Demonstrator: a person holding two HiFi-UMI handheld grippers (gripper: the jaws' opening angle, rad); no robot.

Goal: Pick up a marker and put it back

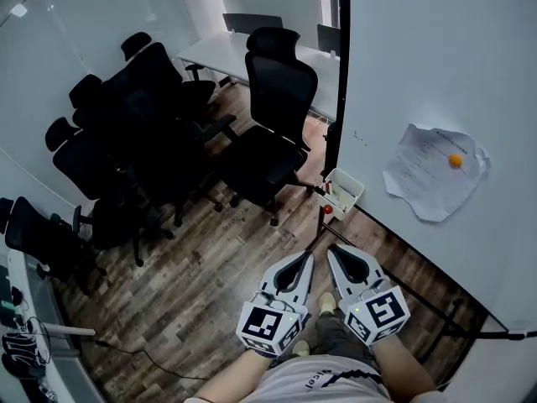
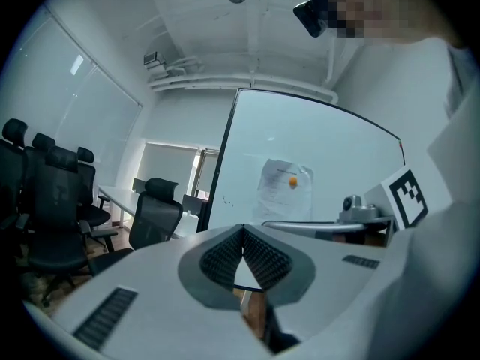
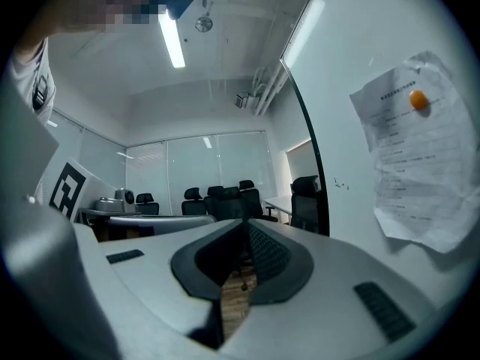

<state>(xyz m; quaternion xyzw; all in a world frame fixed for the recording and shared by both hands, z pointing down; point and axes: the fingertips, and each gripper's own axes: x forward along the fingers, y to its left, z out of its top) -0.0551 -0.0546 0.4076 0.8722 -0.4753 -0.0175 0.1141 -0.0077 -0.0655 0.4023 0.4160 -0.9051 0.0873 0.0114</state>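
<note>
The left tongs (image 1: 302, 260) are shut and empty. The right tongs (image 1: 337, 253) are likewise shut and empty. The red marker (image 1: 326, 210) lies straight ahead of both tips, beside the tray (image 1: 351, 190). The right tongs appear marginally nearer. The marker's long axis cannot be read.

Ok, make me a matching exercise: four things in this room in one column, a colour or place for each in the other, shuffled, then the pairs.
Things:
1. paper sheet
2. magnet
3. office chair
4. white tray

Colour or place:
A. orange
B. black, on the wood floor
C. by the lower corner of the whiteboard
D. crumpled, stuck on the whiteboard

Pairs: 1-D, 2-A, 3-B, 4-C
</note>
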